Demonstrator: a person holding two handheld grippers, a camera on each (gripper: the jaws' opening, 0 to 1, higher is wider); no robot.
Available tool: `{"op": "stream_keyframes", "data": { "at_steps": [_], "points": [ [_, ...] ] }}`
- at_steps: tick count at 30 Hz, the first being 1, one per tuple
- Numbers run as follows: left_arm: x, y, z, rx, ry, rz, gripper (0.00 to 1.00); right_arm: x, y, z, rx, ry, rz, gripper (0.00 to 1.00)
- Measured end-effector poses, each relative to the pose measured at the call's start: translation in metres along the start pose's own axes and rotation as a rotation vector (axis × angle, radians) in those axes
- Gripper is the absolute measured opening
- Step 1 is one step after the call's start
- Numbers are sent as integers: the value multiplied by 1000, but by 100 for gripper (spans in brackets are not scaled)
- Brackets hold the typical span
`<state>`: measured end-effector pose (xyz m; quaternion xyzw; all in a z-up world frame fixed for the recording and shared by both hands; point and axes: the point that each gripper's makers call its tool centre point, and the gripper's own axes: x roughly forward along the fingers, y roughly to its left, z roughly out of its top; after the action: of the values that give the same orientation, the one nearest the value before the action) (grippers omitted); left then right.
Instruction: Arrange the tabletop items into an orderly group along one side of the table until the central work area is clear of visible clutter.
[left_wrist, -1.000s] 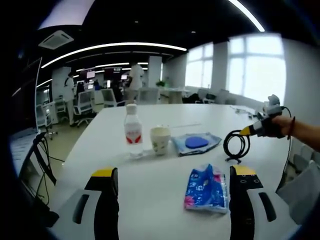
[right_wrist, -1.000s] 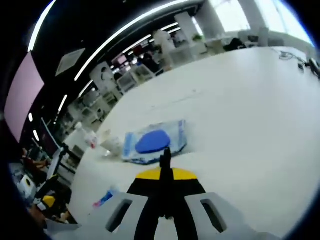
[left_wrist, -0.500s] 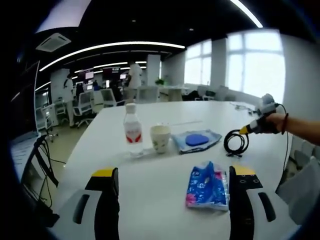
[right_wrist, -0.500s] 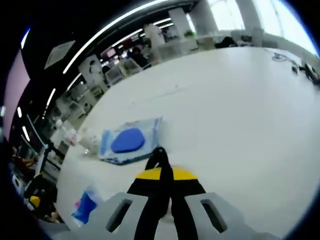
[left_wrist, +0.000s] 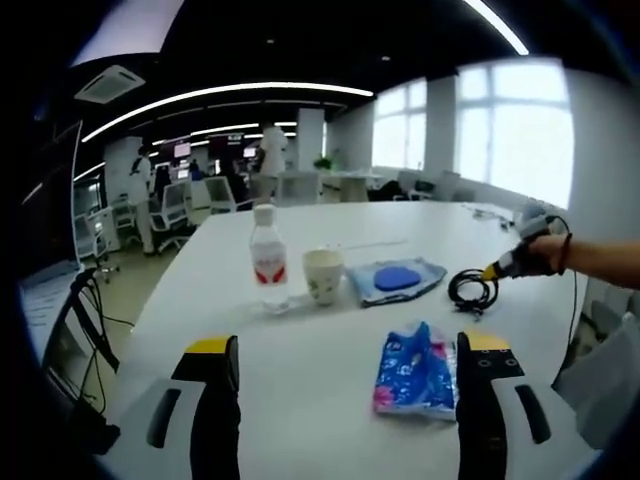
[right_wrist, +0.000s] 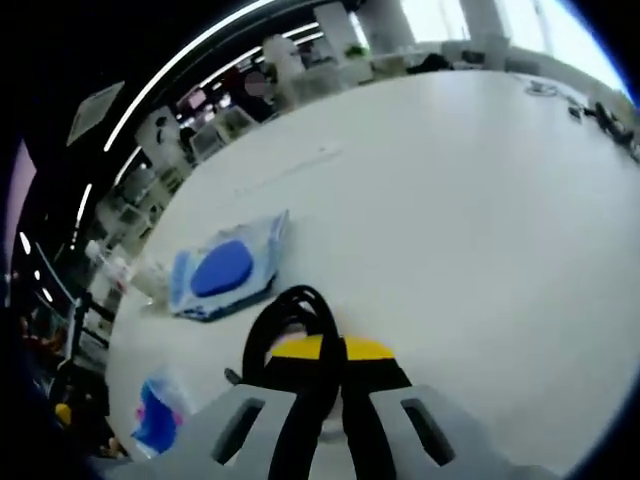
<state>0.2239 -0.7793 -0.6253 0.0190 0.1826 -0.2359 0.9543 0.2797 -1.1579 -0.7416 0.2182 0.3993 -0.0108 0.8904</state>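
Currently pinching a coiled black cable (right_wrist: 283, 320) between the right gripper (right_wrist: 322, 372) fingers, coil hanging onto the table (right_wrist: 470, 210) near a blue pouch (right_wrist: 225, 268). Light, limp, springy; best held across bunched loops. Left gripper (left_wrist: 340, 350) fingers spread wide, empty, beside a tissue pack (left_wrist: 415, 372).

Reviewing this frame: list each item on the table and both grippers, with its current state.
water bottle: upright, capped.
paper cup: upright beside the bottle.
blue pouch: lying flat.
tissue pack: lying flat, crumpled.
black cable: coiled, gripped.
left gripper: open, empty.
right gripper: shut on the cable.
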Motion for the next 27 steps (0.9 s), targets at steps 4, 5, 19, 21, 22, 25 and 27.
{"op": "stream_keyframes", "data": {
  "at_steps": [4, 5, 19, 21, 22, 25, 27],
  "points": [
    [-1, 2, -2, -14, 11, 5, 86, 2, -2, -8, 6, 13, -11, 1],
    [-1, 2, -3, -15, 14, 6, 86, 2, -3, -9, 8, 13, -14, 1],
    [-2, 7, -4, -24, 23, 18, 86, -1, 4, -3, 2, -58, 8, 16],
    [-2, 7, -6, -29, 28, 20, 87, -2, 7, 2, -29, -81, 5, 28],
    [-2, 7, -6, -30, 29, 19, 87, -3, 9, 6, -69, -99, 4, 33],
    [-2, 6, -5, -24, 21, 19, 87, -4, 17, 10, -108, -119, 30, 41],
    [-2, 6, -5, -45, 24, 17, 87, -5, 23, 12, -122, -130, 50, 44]
  ]
}}
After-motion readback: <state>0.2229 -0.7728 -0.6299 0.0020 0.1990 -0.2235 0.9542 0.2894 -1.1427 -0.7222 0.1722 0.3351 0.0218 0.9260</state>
